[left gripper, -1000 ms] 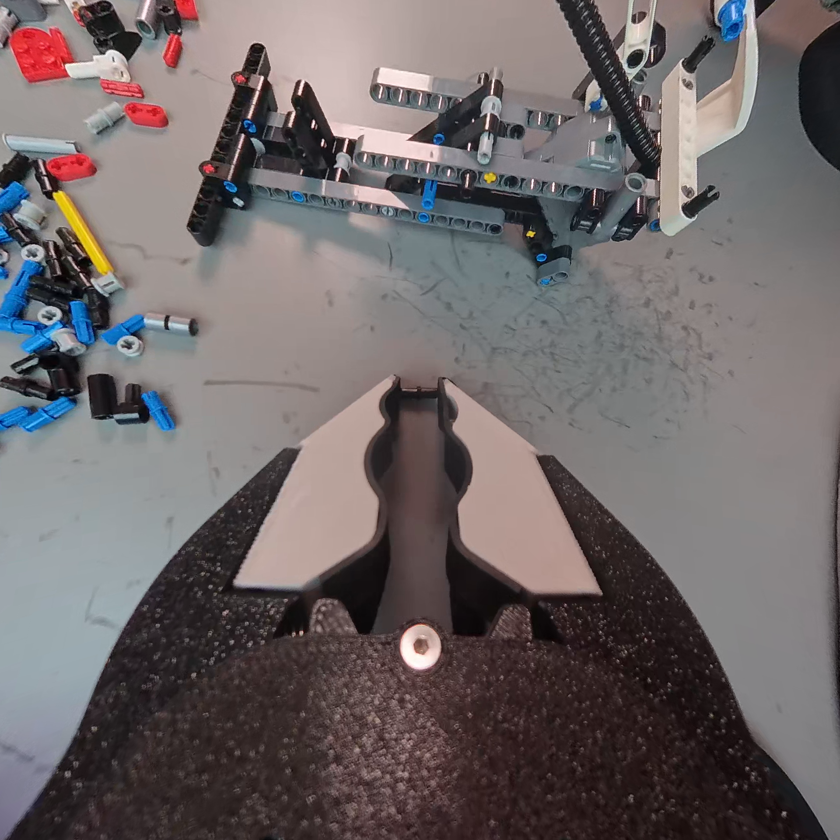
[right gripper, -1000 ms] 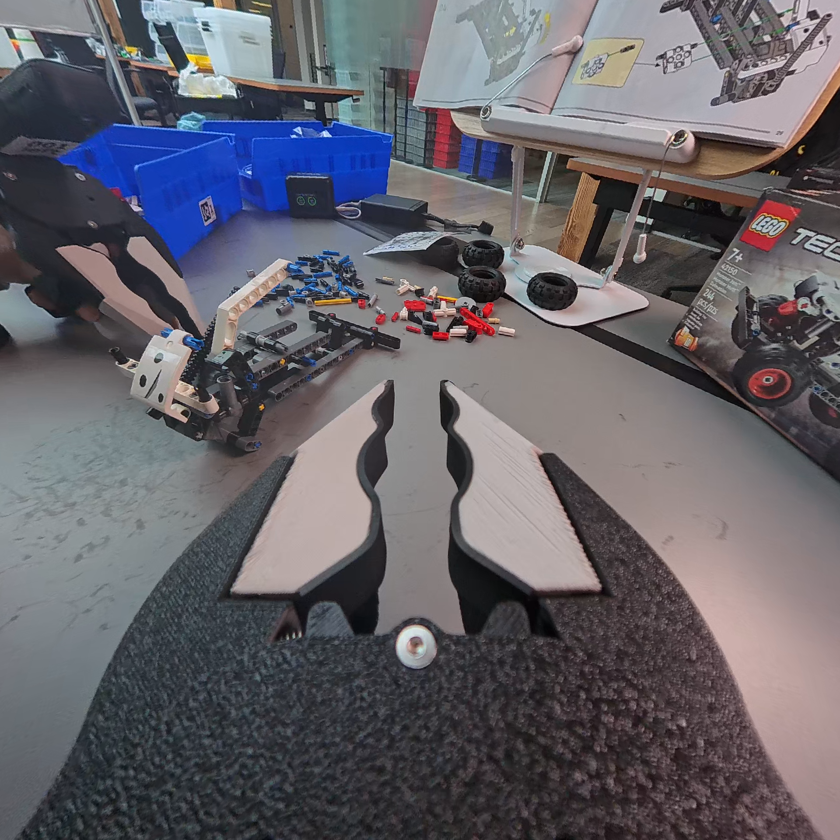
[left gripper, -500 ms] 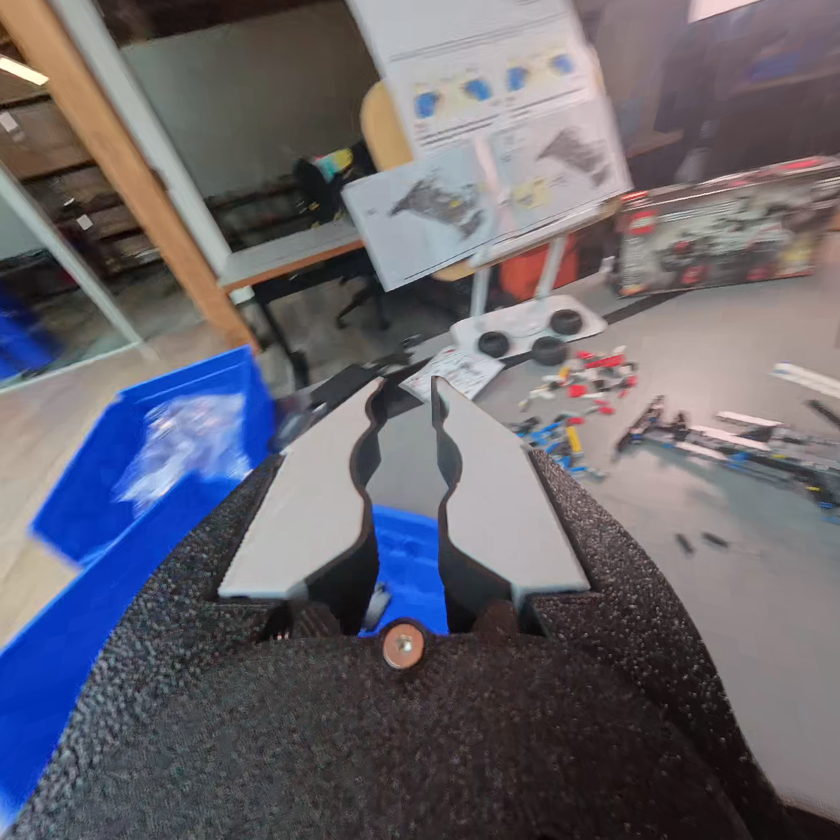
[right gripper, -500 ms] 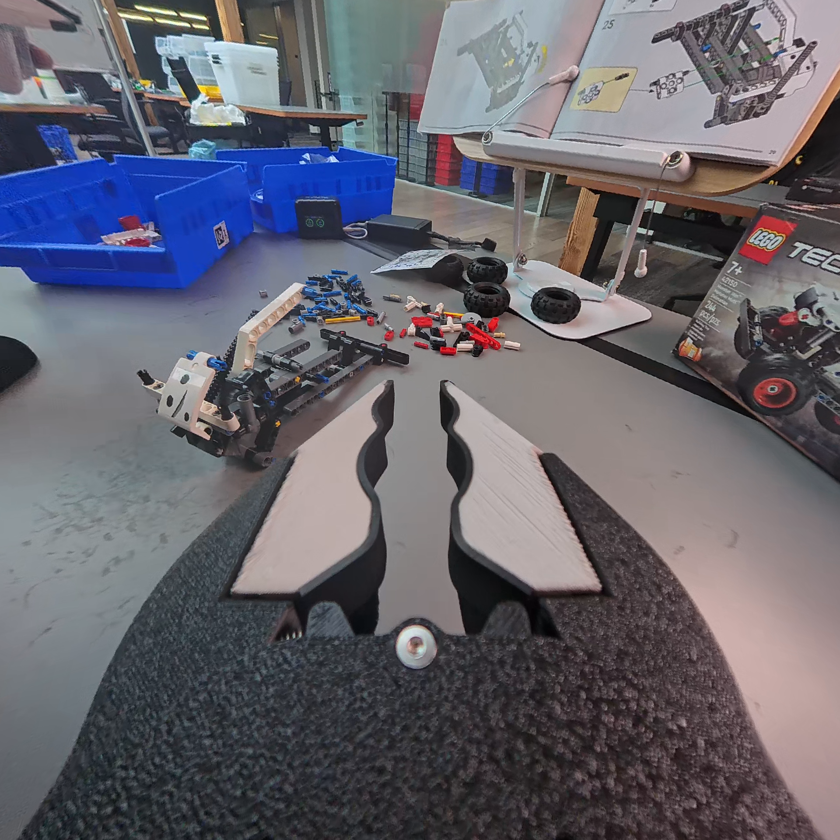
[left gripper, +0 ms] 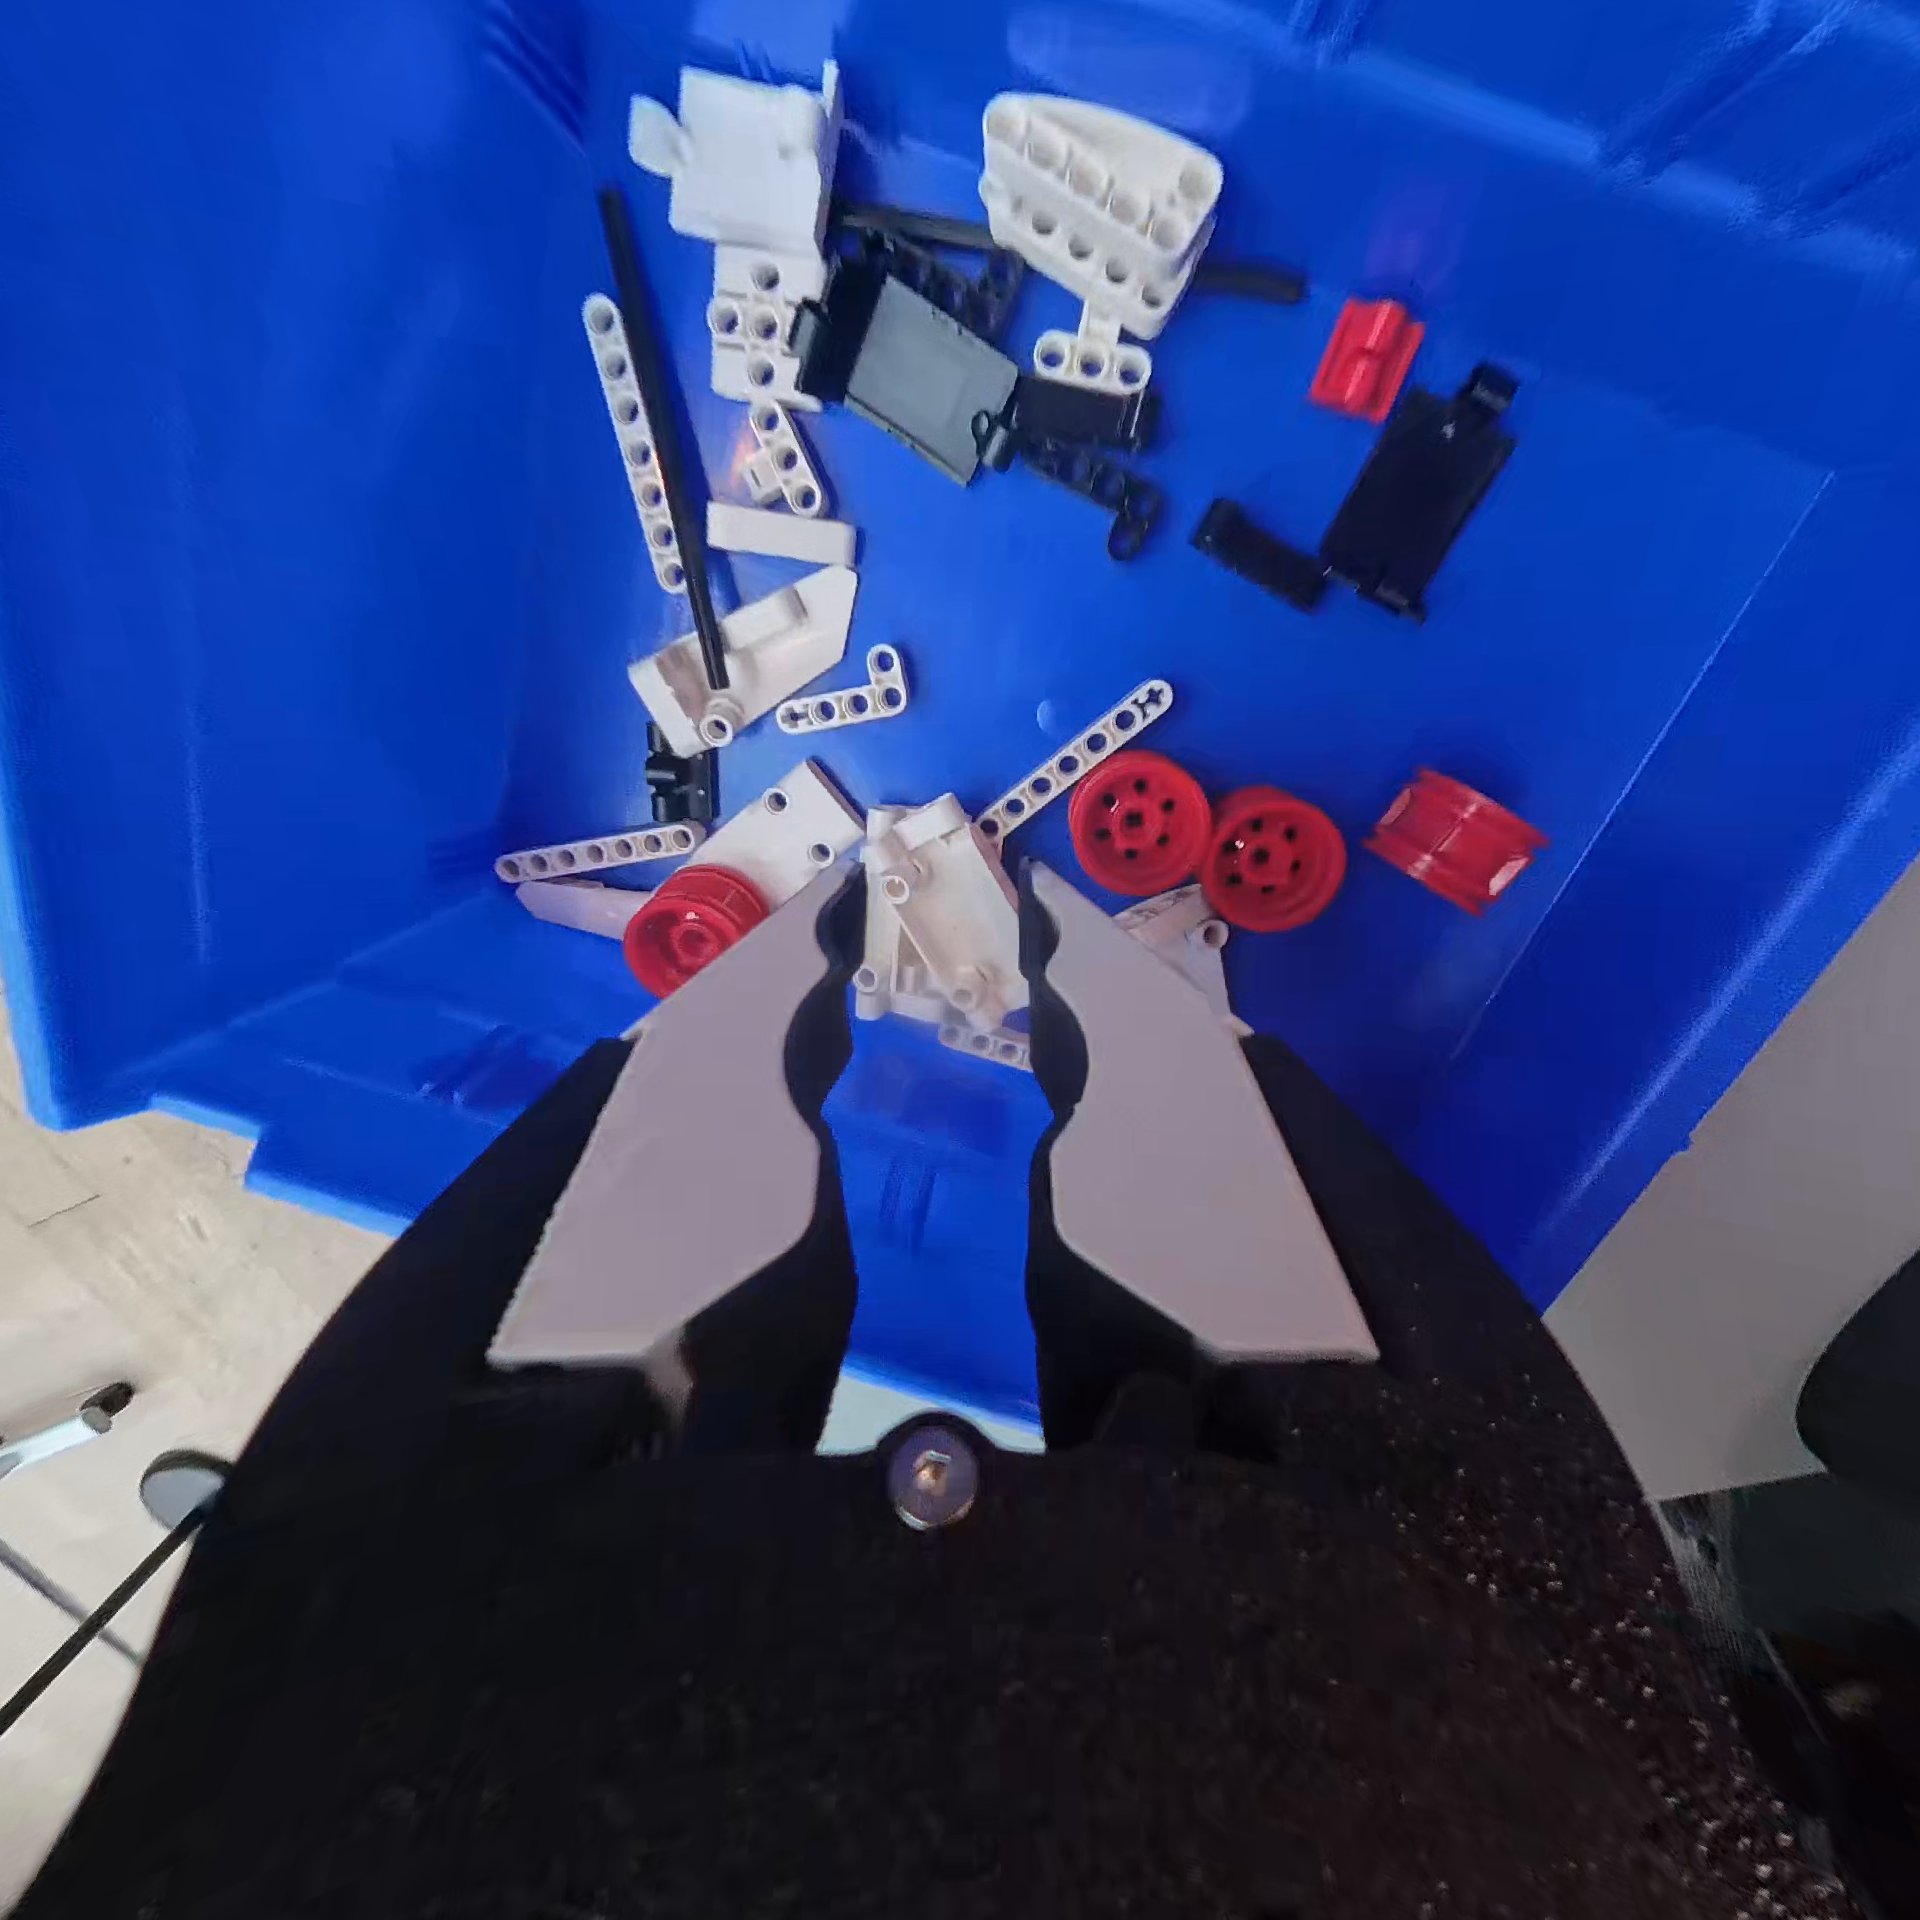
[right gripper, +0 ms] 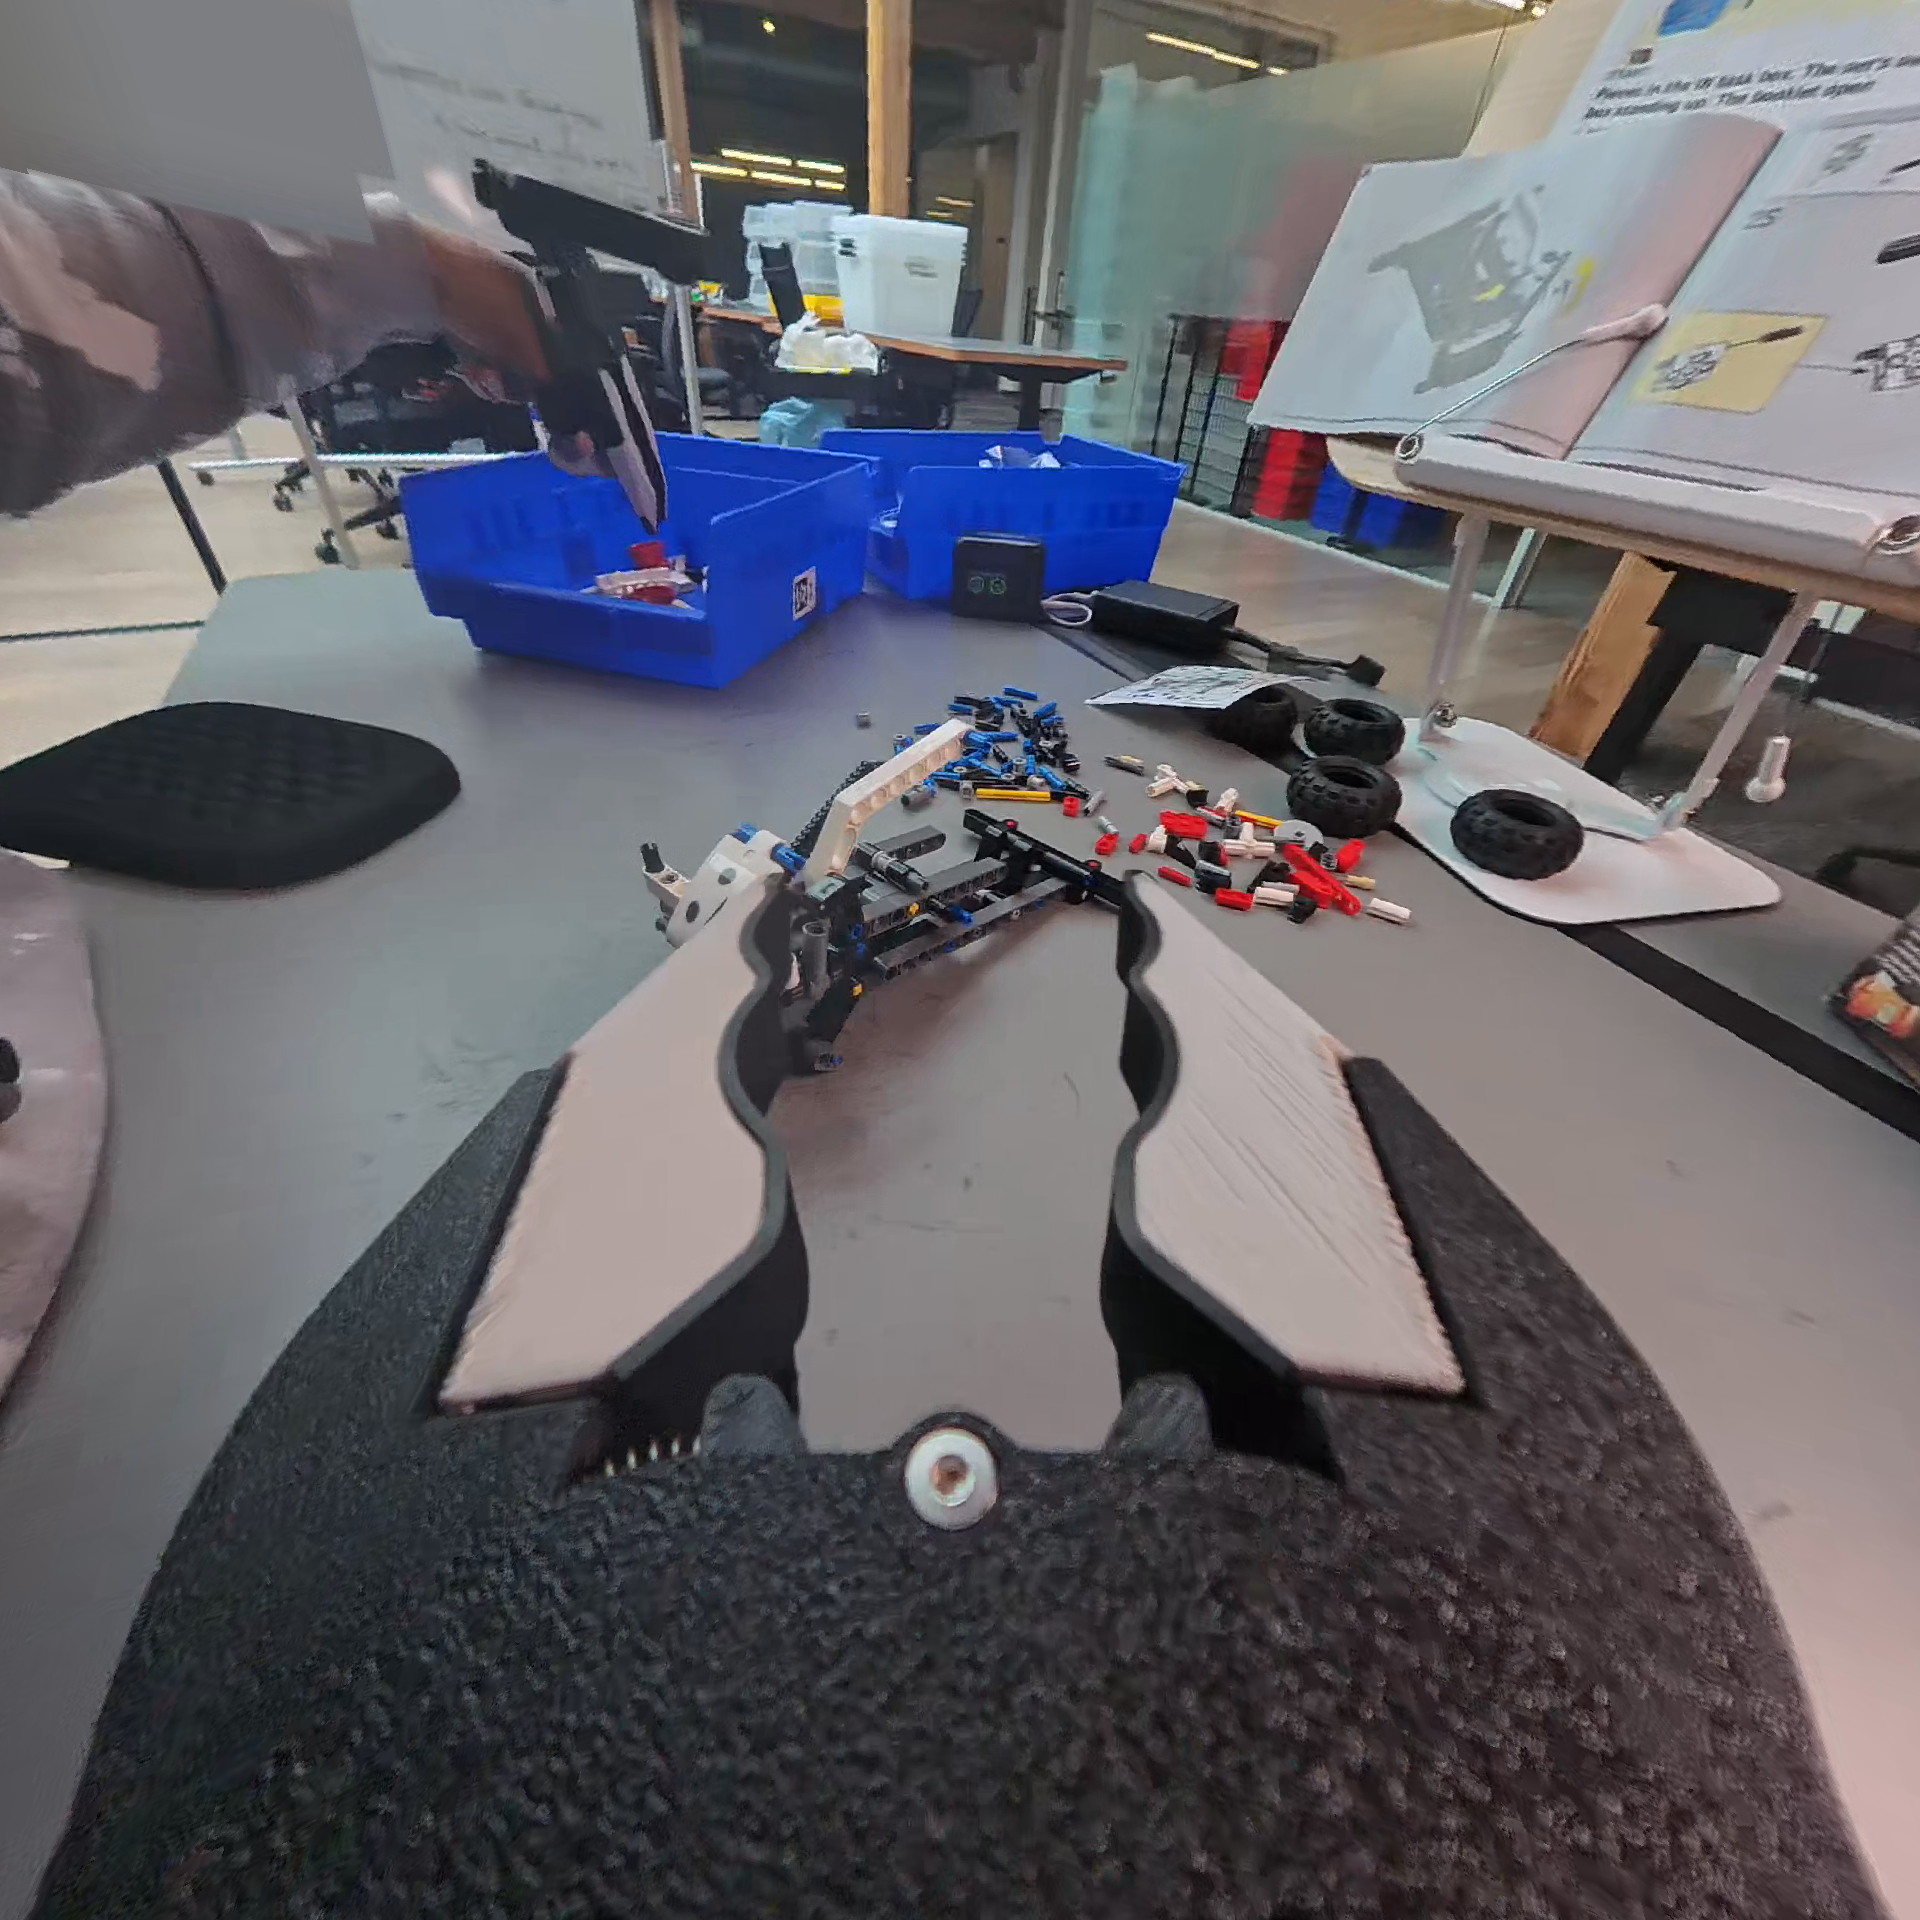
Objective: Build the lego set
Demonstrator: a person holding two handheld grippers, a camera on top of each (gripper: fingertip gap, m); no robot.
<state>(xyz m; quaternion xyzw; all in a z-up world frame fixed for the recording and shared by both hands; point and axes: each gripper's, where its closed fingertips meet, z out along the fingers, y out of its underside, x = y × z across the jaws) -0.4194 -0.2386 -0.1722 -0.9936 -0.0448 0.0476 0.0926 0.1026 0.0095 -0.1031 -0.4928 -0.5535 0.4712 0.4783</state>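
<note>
The left claw [left gripper: 935, 883] is hanging open inside the blue bin [left gripper: 260, 520], whose walls are closing it in on the left and right — white panels [left gripper: 935, 914] and red wheel hubs [left gripper: 1138, 821] are crowding the floor under its tips. The right claw [right gripper: 940, 914] is facing the part-built chassis [right gripper: 894, 894] — bare bench [right gripper: 364, 987] is lying open to its left, loose pieces [right gripper: 1247, 852] and tyres [right gripper: 1345, 795] are cluttering the right.

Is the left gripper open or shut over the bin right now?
Open: the left gripper shows a clear gap between its fingers, empty, above white parts in the blue bin.
</note>
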